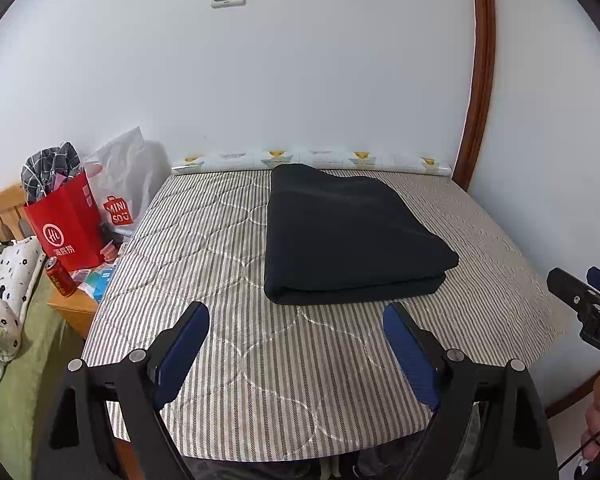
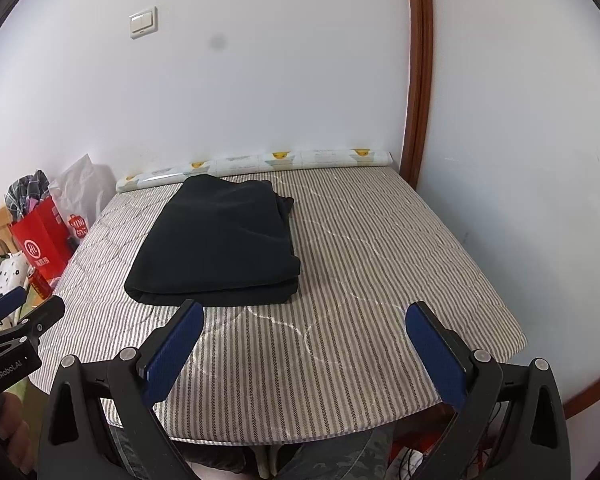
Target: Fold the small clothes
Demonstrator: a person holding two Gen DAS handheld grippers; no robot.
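Note:
A black garment (image 1: 348,236) lies folded into a thick rectangle on the striped padded table (image 1: 228,248). It also shows in the right wrist view (image 2: 220,240), left of centre. My left gripper (image 1: 296,316) is open and empty, hovering just in front of the garment's near folded edge. My right gripper (image 2: 304,316) is open and empty, in front of the garment and to its right. The right gripper shows at the right edge of the left wrist view (image 1: 584,280). The left gripper shows at the left edge of the right wrist view (image 2: 24,304).
A rolled patterned mat (image 1: 308,160) lies along the table's far edge by the white wall. Left of the table are a red paper bag (image 1: 68,224), a white plastic bag (image 1: 124,184), a red can (image 1: 62,276) and bedding (image 1: 4,300). A brown door frame (image 1: 480,72) stands at the right.

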